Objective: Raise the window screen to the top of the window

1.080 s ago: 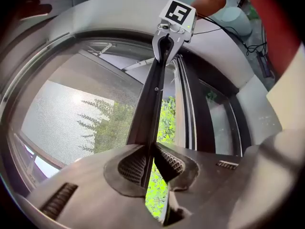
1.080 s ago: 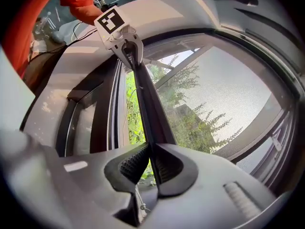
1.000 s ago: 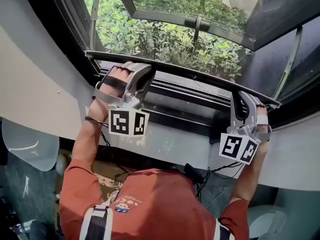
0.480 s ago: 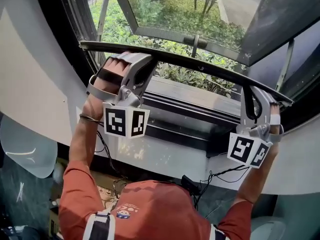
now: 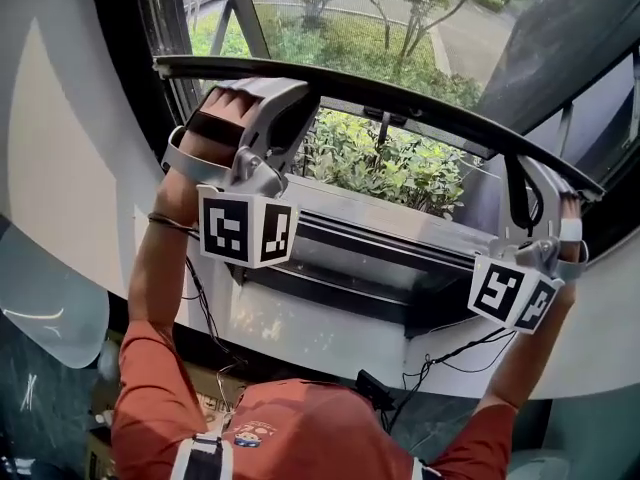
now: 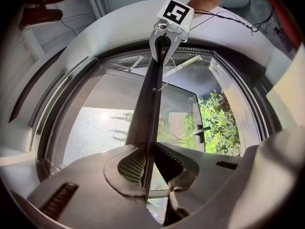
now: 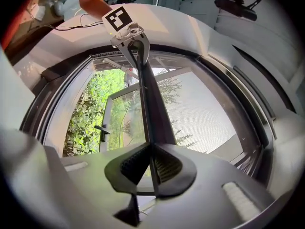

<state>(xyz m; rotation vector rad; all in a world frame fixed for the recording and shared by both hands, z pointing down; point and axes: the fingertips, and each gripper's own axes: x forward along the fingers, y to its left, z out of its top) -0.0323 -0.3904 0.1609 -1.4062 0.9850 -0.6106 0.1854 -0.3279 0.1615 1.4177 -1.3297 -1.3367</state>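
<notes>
The window screen's dark bottom bar (image 5: 400,103) runs across the window, well above the sill. My left gripper (image 5: 262,90) is shut on the bar's left end. My right gripper (image 5: 530,180) is shut on its right end, and its jaws have just been closing tighter on the bar between them. In the left gripper view the bar (image 6: 151,94) passes edge-on between the pads of the left gripper (image 6: 147,163) and runs on to the right gripper (image 6: 164,37). The right gripper view shows the bar (image 7: 151,104) clamped by the right gripper (image 7: 152,165). Grey mesh (image 7: 200,111) hangs from the bar.
Under the raised bar lie the dark sill track (image 5: 370,253) and green shrubs (image 5: 390,168) outside. An outer casement sash with a handle (image 6: 202,130) stands open. White wall (image 5: 60,168) frames the window at the left. Cables (image 5: 440,353) hang below the sill.
Both grippers have gone up with the bar held between them. The gap between bar and sill has grown, showing more of the shrubs.
</notes>
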